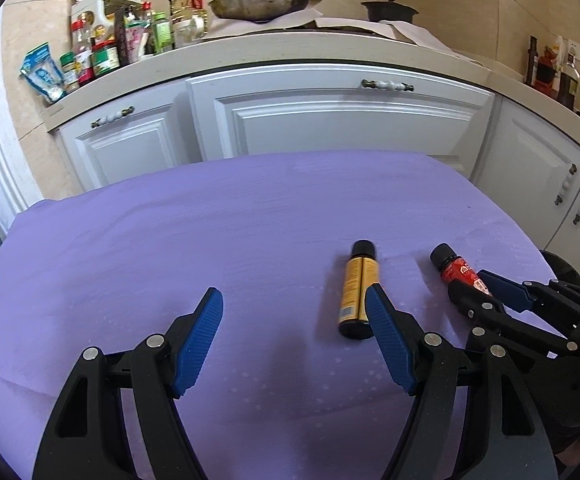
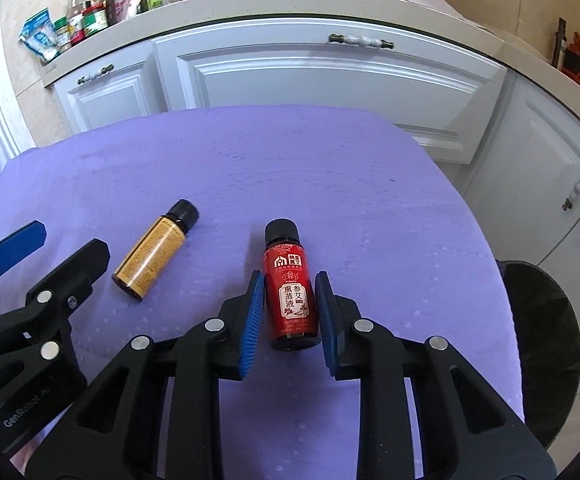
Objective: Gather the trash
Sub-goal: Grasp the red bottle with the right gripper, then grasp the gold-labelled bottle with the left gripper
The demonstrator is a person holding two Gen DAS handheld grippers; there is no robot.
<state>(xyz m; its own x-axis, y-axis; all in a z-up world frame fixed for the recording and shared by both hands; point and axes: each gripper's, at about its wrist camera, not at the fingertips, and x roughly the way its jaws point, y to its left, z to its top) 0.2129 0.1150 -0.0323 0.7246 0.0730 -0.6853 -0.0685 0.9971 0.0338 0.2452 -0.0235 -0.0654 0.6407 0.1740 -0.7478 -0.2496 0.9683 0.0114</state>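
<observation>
A small red-labelled bottle (image 2: 290,304) with a black cap lies on the purple tablecloth (image 2: 249,160). My right gripper (image 2: 290,276) has its blue pads pressed on both sides of the bottle's body. In the left wrist view the same red bottle (image 1: 454,268) pokes out of the right gripper (image 1: 470,282). A yellow-labelled bottle (image 1: 358,292) with a black cap lies to its left, just beyond the right finger of my left gripper (image 1: 294,292). That gripper hangs open over bare cloth and holds nothing. The right wrist view shows the yellow bottle (image 2: 153,252) beside the left gripper (image 2: 55,248).
A dark trash bin (image 2: 542,340) stands off the table's right edge. White kitchen cabinets (image 1: 330,120) run behind the table. Their counter carries several jars and bottles (image 1: 101,52), a pan (image 1: 261,2) and a dark pot (image 1: 390,10).
</observation>
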